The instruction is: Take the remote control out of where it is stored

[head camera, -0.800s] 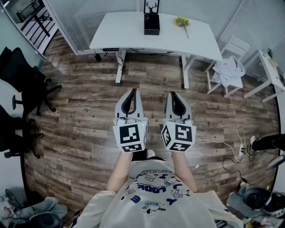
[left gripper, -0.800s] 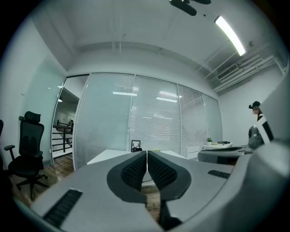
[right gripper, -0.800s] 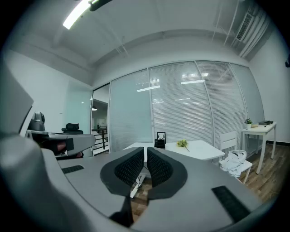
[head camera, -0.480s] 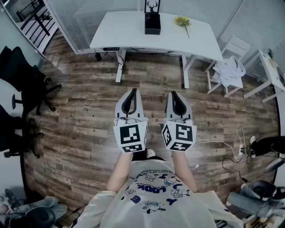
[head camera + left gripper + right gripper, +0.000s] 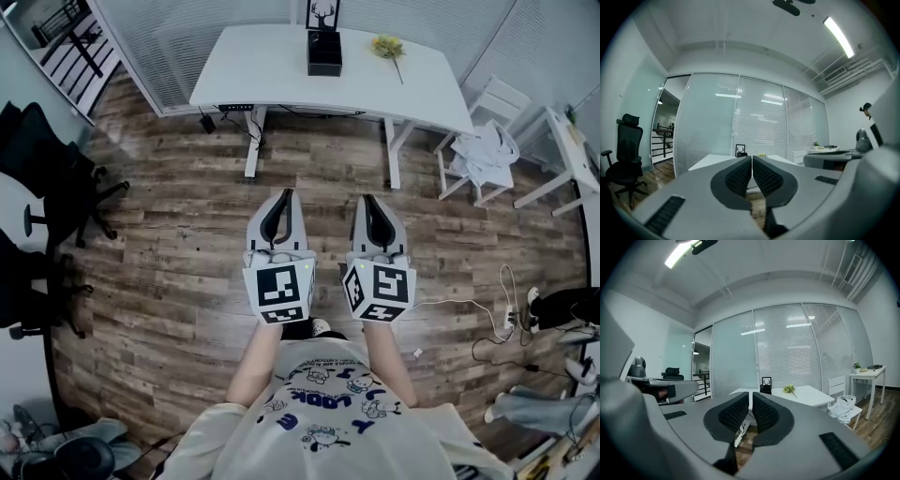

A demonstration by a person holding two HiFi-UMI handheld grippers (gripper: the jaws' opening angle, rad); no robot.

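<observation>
No remote control shows in any view. A black open-topped box stands at the far edge of the white table, in front of a small deer picture and beside a yellow flower. I hold both grippers side by side over the wooden floor, well short of the table. My left gripper is shut with nothing between its pads. My right gripper is likewise shut and empty. In the left gripper view the box sits just above the closed left gripper; in the right gripper view the box stands beyond the closed right gripper.
Black office chairs stand at the left. A white chair with a cloth bundle and a second white table are at the right. Cables and a power strip lie on the floor at the right; another person's legs show at the lower right.
Both grippers have stayed shut and side by side, shifting slightly right and down in the head view. The person at the lower right has moved.
</observation>
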